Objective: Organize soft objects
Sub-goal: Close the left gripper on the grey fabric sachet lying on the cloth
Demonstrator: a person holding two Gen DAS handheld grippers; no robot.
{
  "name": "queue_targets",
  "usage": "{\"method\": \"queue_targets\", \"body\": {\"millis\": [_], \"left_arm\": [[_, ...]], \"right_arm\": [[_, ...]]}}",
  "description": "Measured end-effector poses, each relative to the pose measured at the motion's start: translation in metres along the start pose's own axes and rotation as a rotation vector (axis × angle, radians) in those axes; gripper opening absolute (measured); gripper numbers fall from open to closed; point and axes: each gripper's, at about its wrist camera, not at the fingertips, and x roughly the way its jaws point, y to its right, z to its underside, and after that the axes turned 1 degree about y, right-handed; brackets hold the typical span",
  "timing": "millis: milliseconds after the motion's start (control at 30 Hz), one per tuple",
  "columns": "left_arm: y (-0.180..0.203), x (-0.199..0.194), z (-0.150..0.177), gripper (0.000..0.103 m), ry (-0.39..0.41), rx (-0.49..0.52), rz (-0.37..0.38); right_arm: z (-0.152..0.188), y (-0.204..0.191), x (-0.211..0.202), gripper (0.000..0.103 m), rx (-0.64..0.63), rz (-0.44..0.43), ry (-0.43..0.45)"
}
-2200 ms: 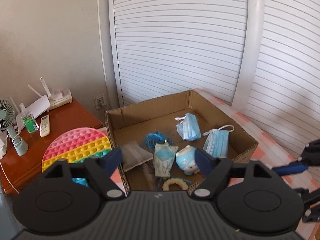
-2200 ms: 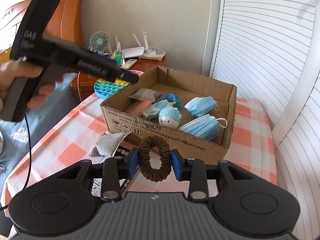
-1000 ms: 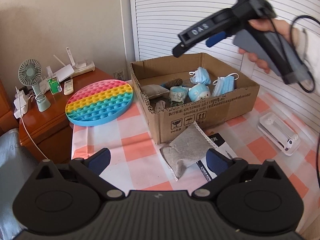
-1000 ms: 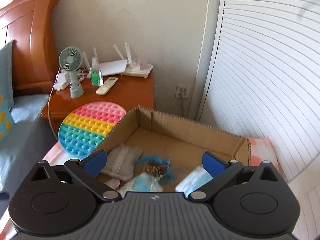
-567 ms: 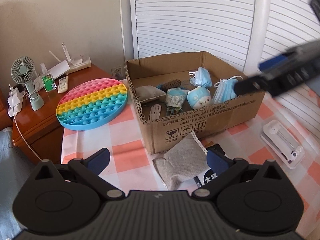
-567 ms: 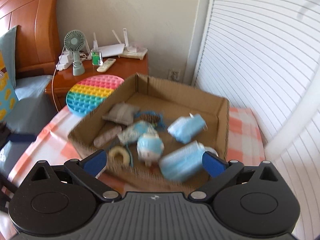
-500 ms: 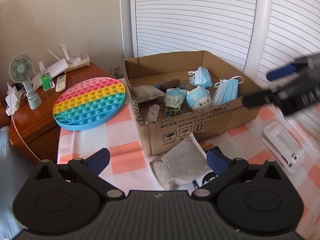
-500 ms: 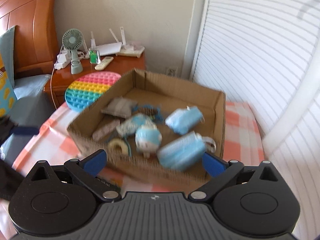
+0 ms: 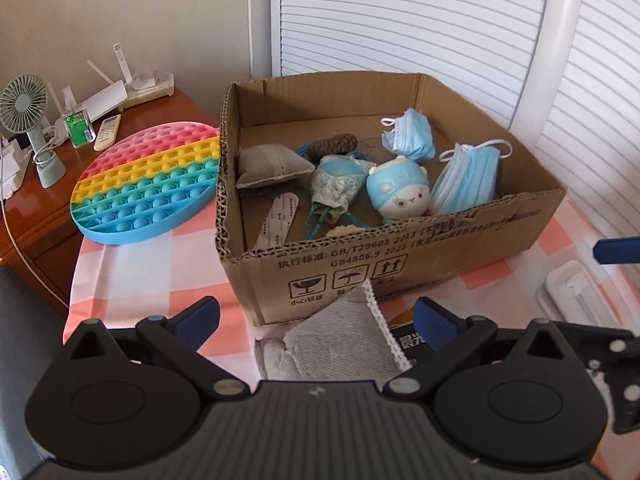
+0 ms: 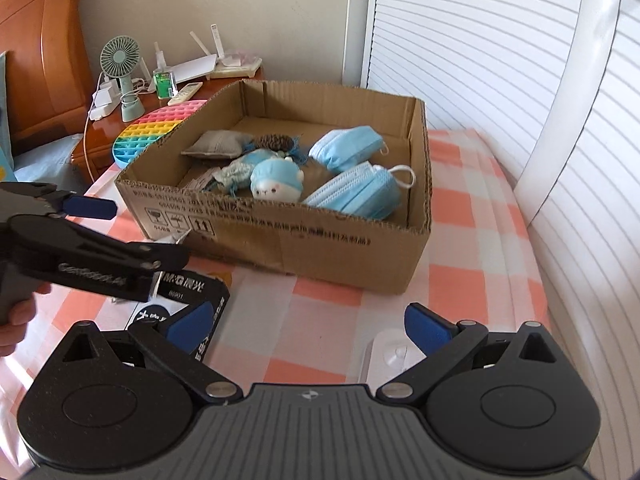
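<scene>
A cardboard box [image 9: 400,264] on the checked table holds two blue face masks [image 9: 466,180], a blue plush toy [image 9: 398,192], a grey pouch [image 9: 272,164], a brown scrunchie [image 9: 334,145] and a patterned pouch [image 9: 338,180]. The box also shows in the right wrist view [image 10: 320,240]. A grey pouch [image 9: 340,344] lies on the table in front of the box, between the fingers of my open left gripper [image 9: 318,320]. My right gripper [image 10: 308,326] is open and empty above the table, right of the left gripper [image 10: 84,208].
A round rainbow pop-it mat [image 9: 148,184] lies left of the box. A black booklet [image 10: 188,296] and a white plastic case [image 9: 576,296] lie on the table. A wooden nightstand [image 9: 40,208] with a fan [image 9: 24,104] and router stands at the left. Louvred doors are behind.
My right gripper let go of the brown scrunchie in the box and drew back to the table's front. My left gripper came down toward the grey pouch in front of the box.
</scene>
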Motion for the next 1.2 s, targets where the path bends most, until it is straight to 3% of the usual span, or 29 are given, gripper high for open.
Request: {"method": "queue_targets", "body": {"millis": [433,633,867,933,1033,1100,1200], "left_arm": [[-0.03,0.001,0.015,0.102,-0.033,-0.032,-0.102],[-0.043,0.004,0.025,0.102,-0.052,-0.072,-0.109],[-0.052,0.006,0.033,0.102,-0.054,-0.09,-0.06],[-0.054,0.008,0.033,0.099,-0.061,-0.094,-0.046],[-0.053,0.007,0.035,0.083,-0.059,-0.083,-0.034],[-0.05,0.005,0.035,0.064,-0.048,-0.055,-0.034],[-0.051,0.002,0.035,0.057,-0.045,-0.052,-0.017]], "right_arm": [[0.003,-0.001,-0.001,0.103,0.012,-0.018,0.005],[0.001,-0.004,0.001,0.103,0.01,-0.022,0.006],[-0.004,-0.008,0.005,0.103,0.004,-0.024,0.003],[-0.005,-0.01,0.005,0.103,0.002,-0.026,0.003],[-0.006,-0.012,0.008,0.103,0.001,-0.029,0.001],[-0.007,-0.014,0.01,0.103,0.001,-0.032,-0.001],[-0.008,-0.017,0.015,0.103,0.005,-0.034,-0.008]]}}
